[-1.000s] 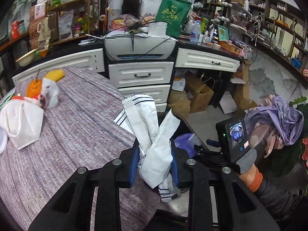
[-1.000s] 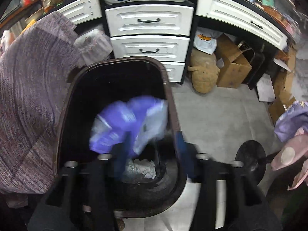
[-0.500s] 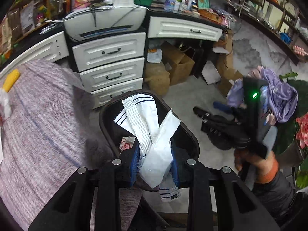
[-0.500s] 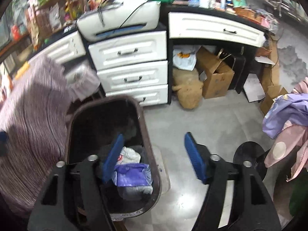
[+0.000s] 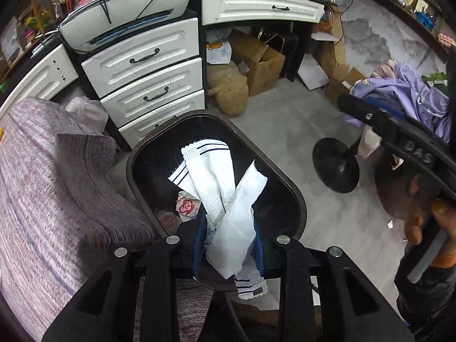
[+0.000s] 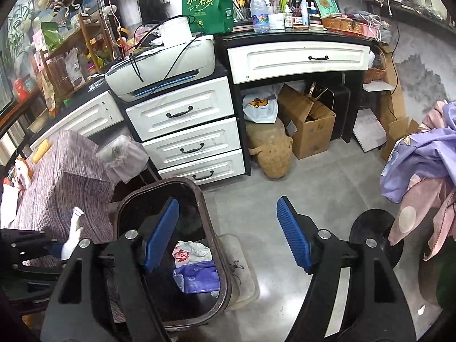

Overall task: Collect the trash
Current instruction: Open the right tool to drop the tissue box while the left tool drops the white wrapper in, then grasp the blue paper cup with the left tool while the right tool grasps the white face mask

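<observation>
A white printer sits on the black bench, cables draped over it, above three white drawers. Behind it stands a green tote bag, a water bottle just beside it. Under the bench are a cardboard box and a tan stuffed toy. Purple cloth is heaped at the right, near a black round stand base on the grey floor.

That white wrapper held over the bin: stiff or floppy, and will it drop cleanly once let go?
Probably floppy and light: the white wrapper creases and bends where the left hand-held gripper pinches it, its ends sagging either side. It hangs above the open bin, so it should fall in, though thin packaging like this may flutter or cling to a pad.
</observation>
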